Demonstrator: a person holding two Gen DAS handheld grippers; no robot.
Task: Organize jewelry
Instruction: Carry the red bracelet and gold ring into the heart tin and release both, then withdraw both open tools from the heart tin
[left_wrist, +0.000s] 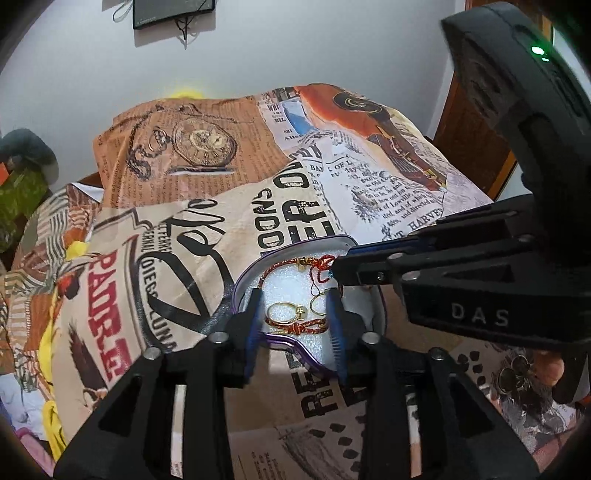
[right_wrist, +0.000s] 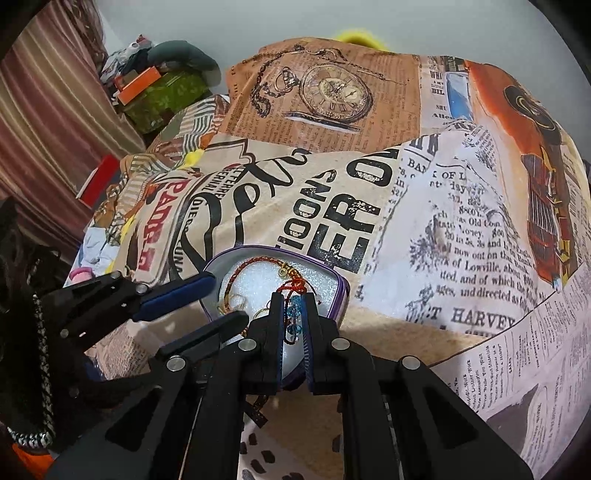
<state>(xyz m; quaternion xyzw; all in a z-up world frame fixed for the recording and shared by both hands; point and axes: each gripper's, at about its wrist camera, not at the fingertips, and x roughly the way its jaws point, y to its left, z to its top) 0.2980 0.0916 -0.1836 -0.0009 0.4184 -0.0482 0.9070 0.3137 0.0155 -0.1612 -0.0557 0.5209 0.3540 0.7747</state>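
The left gripper (left_wrist: 295, 325) hangs over a small purple-rimmed tin (left_wrist: 236, 291) lined with white foam, its jaws apart and pressing on nothing; between them in the left wrist view lie a gold ring (left_wrist: 286, 312) and a red-and-gold cord bracelet (left_wrist: 299, 328), with a second thin gold hoop (left_wrist: 318, 305) just inside the right-hand finger. That view alone shows these pieces clearly — from the right wrist they are mostly hidden behind the fingers. The right gripper (right_wrist: 294, 314) reaches into the same tin (right_wrist: 341, 291) from the other side, jaws nearly together on a dark cord strung with blue beads (right_wrist: 294, 308); the beads show only in its own view, while the left wrist camera sees just the closed black tips beside a red knotted string (left_wrist: 322, 264) at the tin's far edge. A red braided bracelet (right_wrist: 255, 265) curves along the foam beyond the jaws. The tin rests on a cloth (right_wrist: 443, 229) printed with old newspaper text, a pocket watch and bold lettering, draped over a raised surface. Behind stand a pale wall (left_wrist: 295, 44), a striped curtain (right_wrist: 44, 110) and a green box (right_wrist: 166, 92) among clutter.
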